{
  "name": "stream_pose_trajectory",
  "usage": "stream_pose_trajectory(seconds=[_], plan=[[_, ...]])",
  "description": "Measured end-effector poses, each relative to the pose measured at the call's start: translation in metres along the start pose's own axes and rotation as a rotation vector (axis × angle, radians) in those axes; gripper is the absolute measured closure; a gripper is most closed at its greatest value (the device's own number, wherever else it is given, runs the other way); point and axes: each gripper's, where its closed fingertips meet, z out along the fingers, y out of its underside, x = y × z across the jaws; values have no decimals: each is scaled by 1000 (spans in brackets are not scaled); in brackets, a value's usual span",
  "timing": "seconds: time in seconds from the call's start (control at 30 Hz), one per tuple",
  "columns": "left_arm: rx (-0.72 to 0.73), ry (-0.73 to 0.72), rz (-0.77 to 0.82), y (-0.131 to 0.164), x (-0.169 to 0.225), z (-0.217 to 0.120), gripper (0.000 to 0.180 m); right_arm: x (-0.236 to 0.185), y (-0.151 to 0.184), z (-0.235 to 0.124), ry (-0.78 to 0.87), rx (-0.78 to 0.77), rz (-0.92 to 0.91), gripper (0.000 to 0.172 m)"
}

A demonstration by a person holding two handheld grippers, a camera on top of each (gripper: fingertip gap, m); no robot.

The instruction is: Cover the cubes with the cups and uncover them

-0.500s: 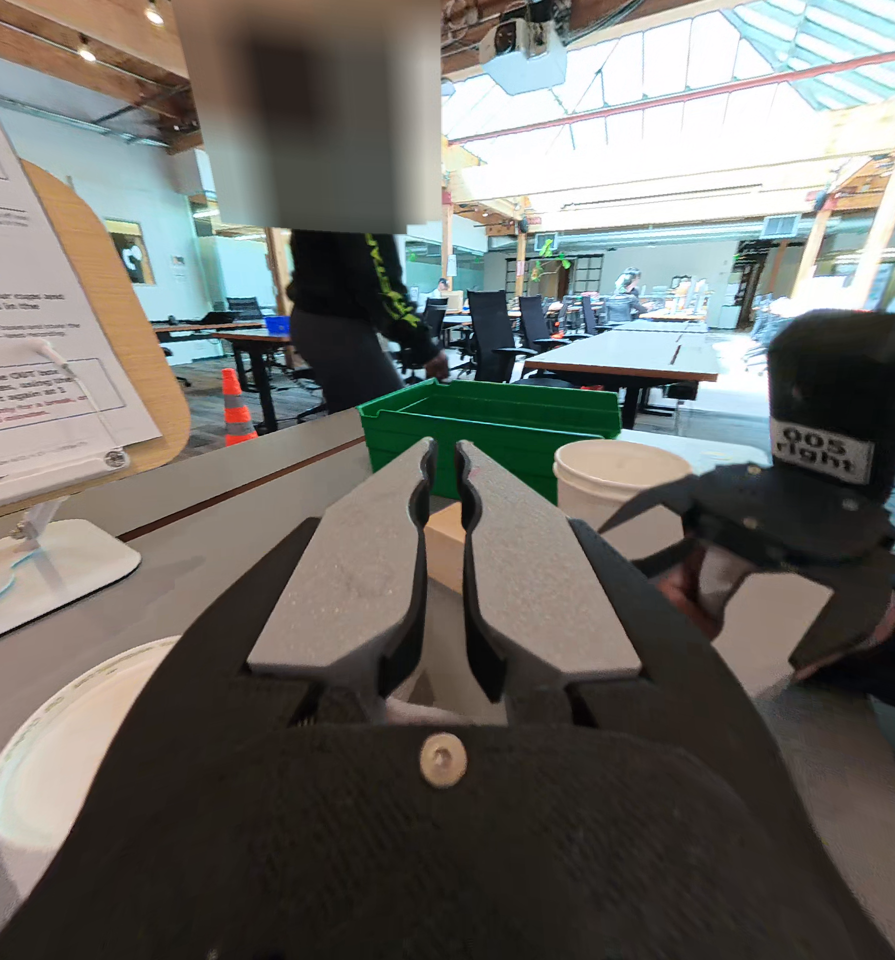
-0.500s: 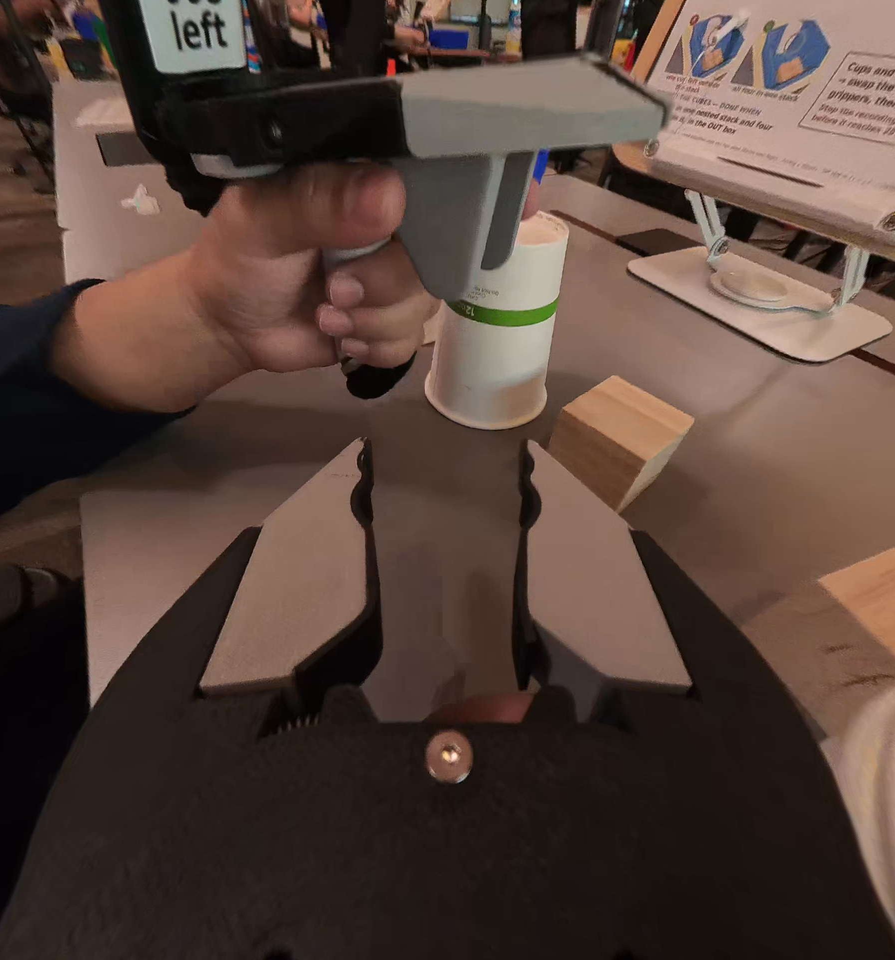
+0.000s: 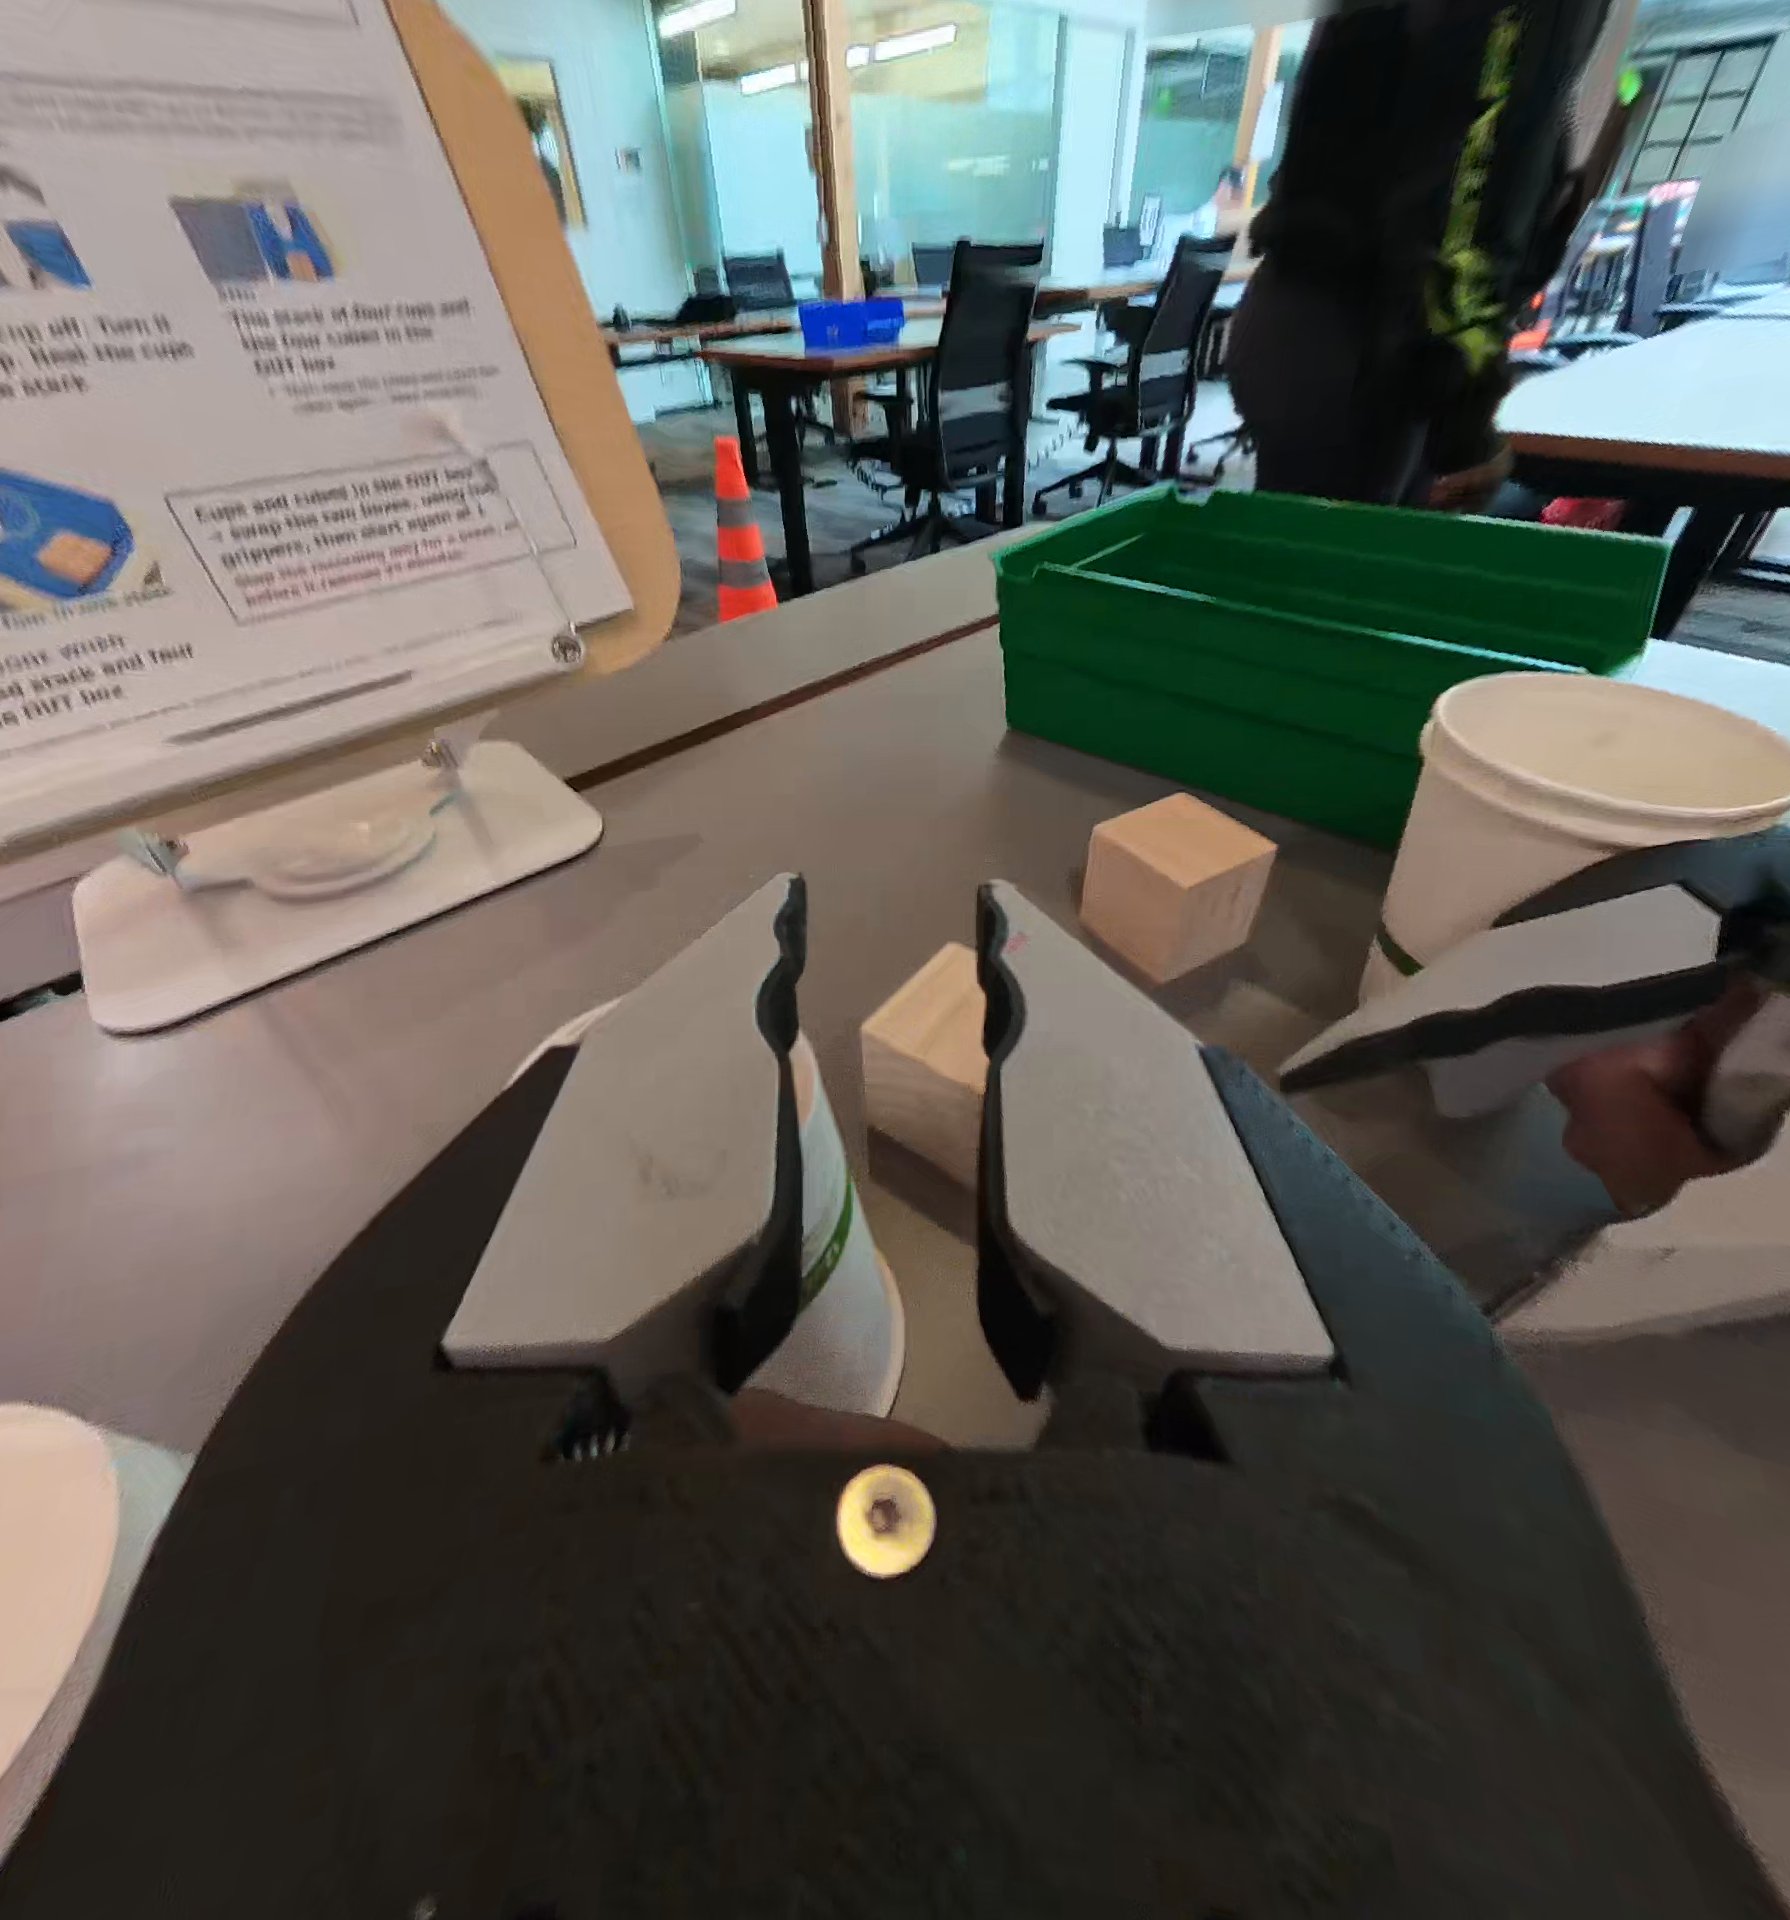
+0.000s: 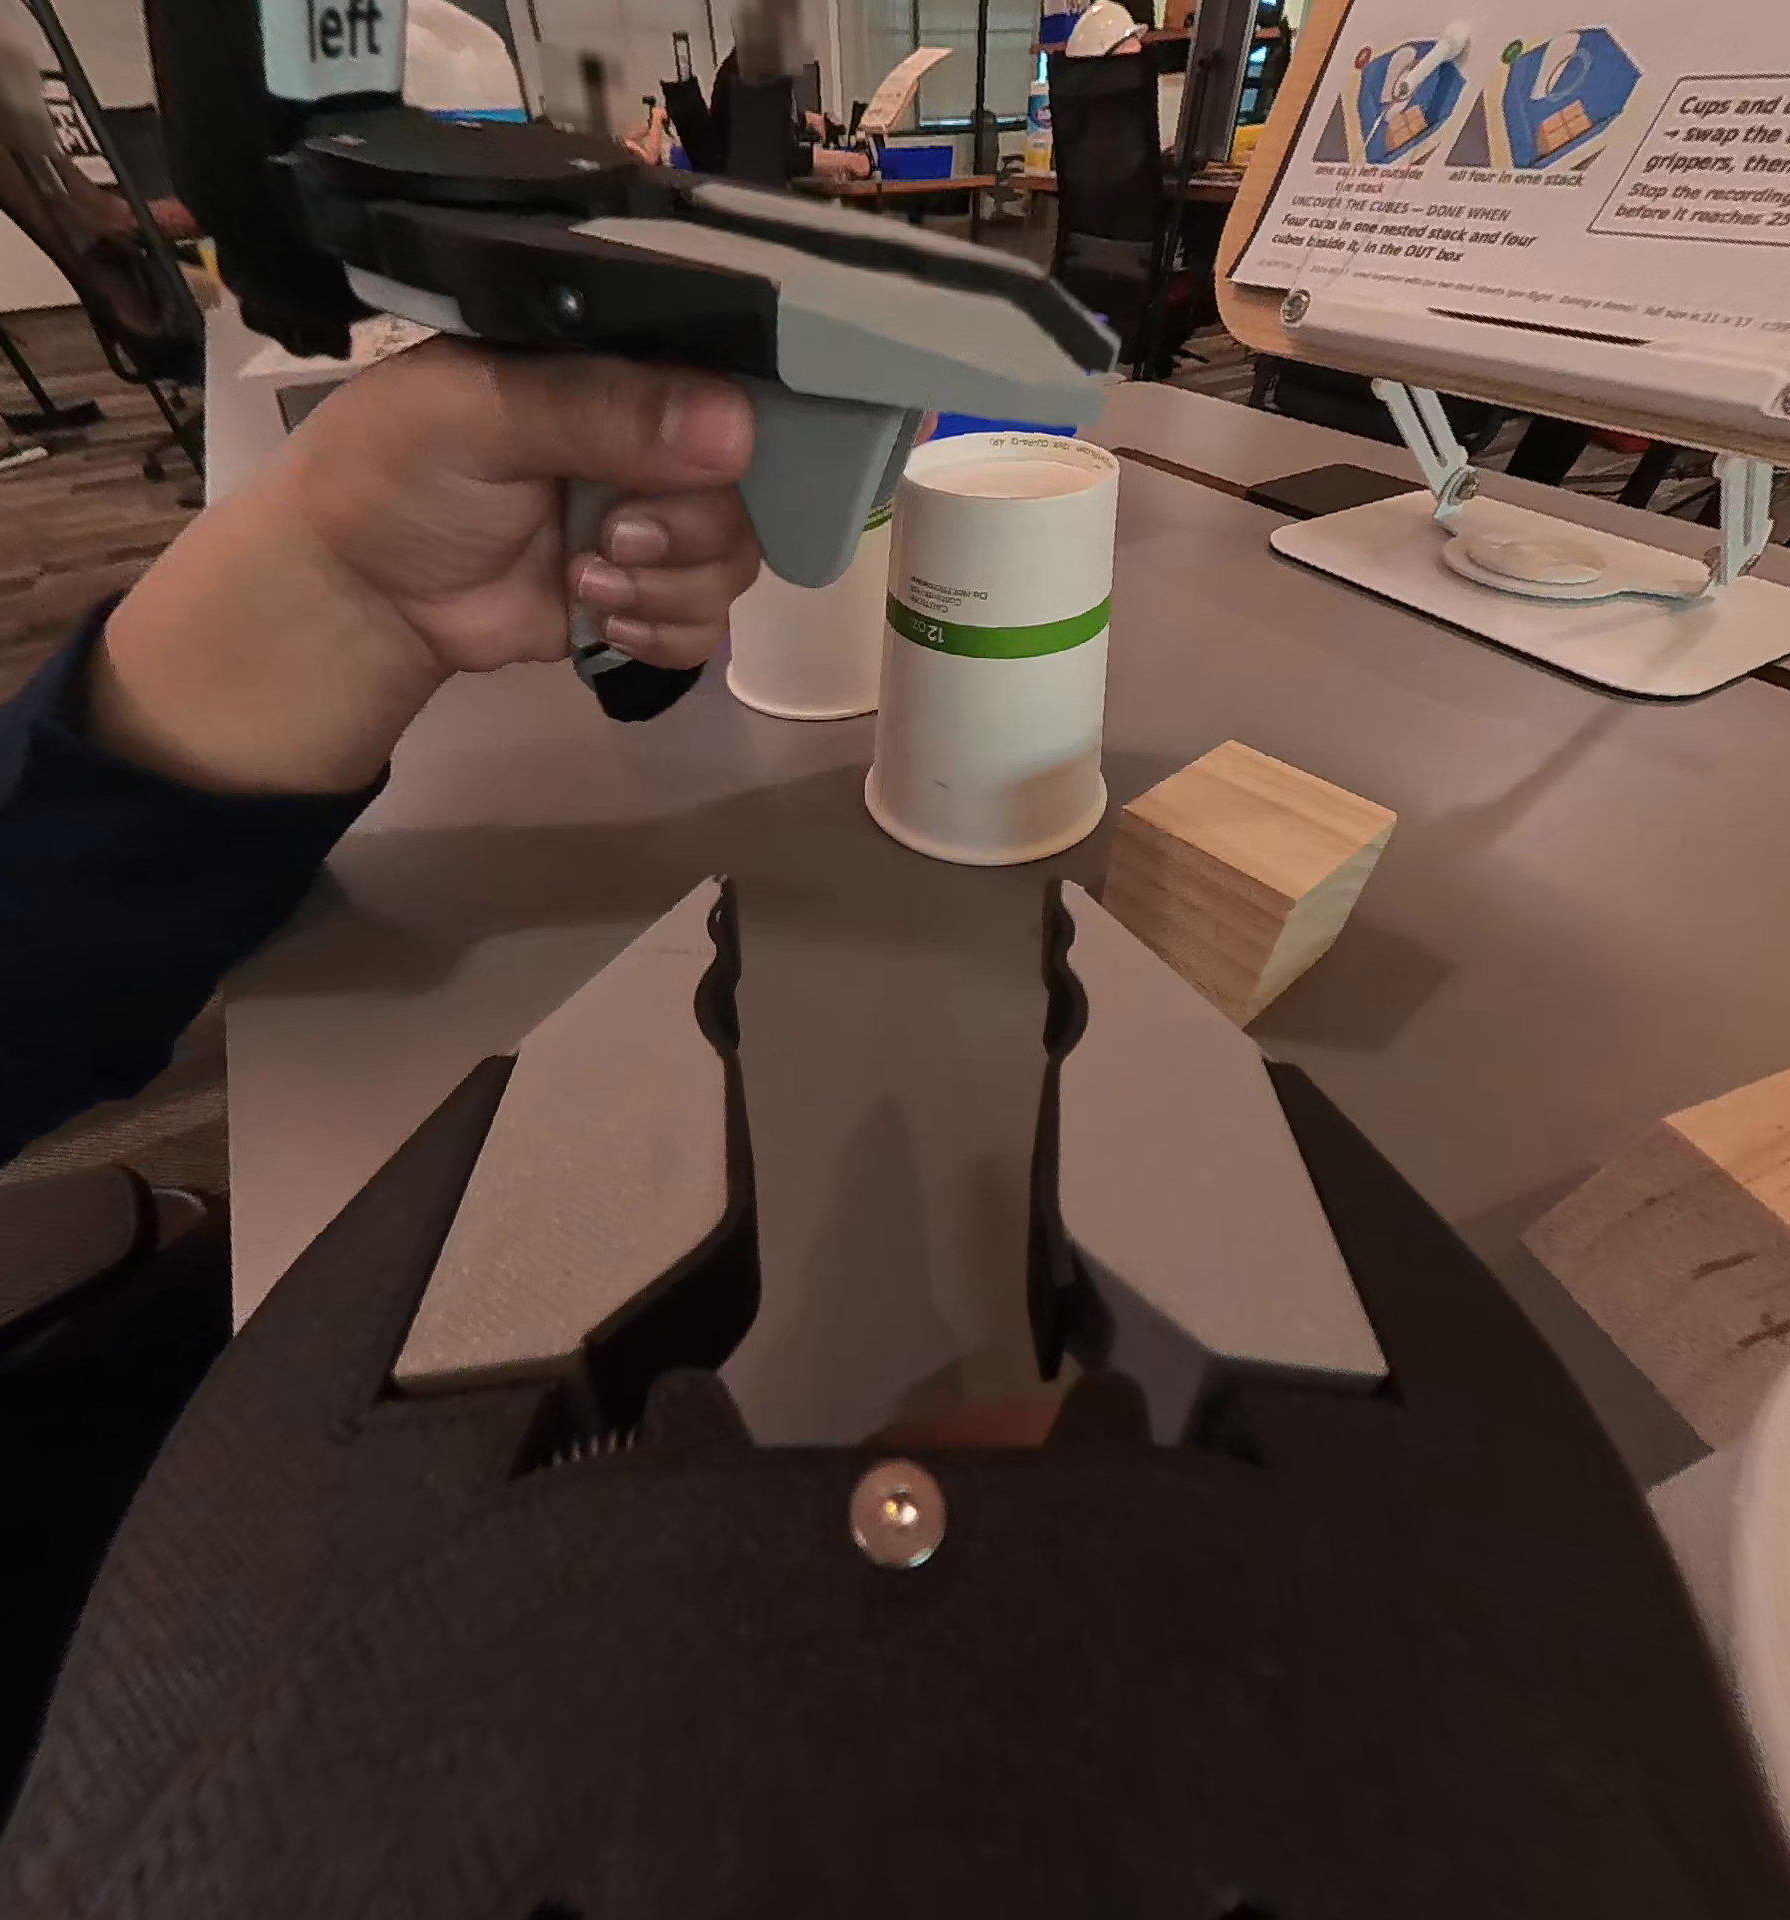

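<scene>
My left gripper [image 3: 886,914] is open and empty. It hovers above an upside-down white cup with a green band [image 3: 837,1226], which stands free on the grey table [image 3: 870,748]. A wooden cube [image 3: 922,1049] lies just beyond that cup, and a second cube [image 3: 1177,883] lies farther right. The right wrist view shows the left gripper [image 4: 974,312] held above the same inverted cup [image 4: 995,644]. My right gripper [image 4: 891,914] is open over bare table with nothing between its fingers. A cube [image 4: 1244,873] lies just right of its fingertips. What is under the cup is hidden.
An upright white cup [image 3: 1597,790] stands by the right gripper's finger [image 3: 1493,987]. A green bin [image 3: 1286,634] sits behind it. An instruction board on a white stand [image 3: 330,883] is at left. Another inverted cup [image 4: 808,644] and a near cube [image 4: 1722,1247] show in the right wrist view. The cube [image 4: 1244,873] lies around 7 centimetres away from my right fingertips.
My left jaws have opened from nearly shut and let go of the inverted cup, which stays on the table. The left gripper tilted down. My right jaws stay wide open.
</scene>
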Motion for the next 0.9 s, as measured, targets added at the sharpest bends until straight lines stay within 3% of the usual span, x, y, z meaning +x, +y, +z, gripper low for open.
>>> stream_pose_trajectory(seconds=[0.13,0.23,0.33,0.5,0.57,0.67,0.8,0.9], plan=[[-76,24,-60,15,-7,0,153,1,0,-1,1,2,11,116],[-68,-11,-5,14,-10,-3,140,1,0,-1,-1,2,17,117],[-108,-54,108,20,-11,-5,149,1,0,-1,-1,-2,15,117],[-171,-80,168,29,-14,-6,143,1,2,1,-10,-16,26,117],[-170,-89,155,27,-16,-8,148,1,2,1,-13,-18,30,117],[-202,-98,158,33,-20,-9,174,1,2,1,-15,-21,32,117],[-235,-121,232,40,-22,-7,175,1,2,1,-17,-20,39,117],[-234,-98,222,41,-17,-5,165,1,1,0,-14,-11,36,118]])
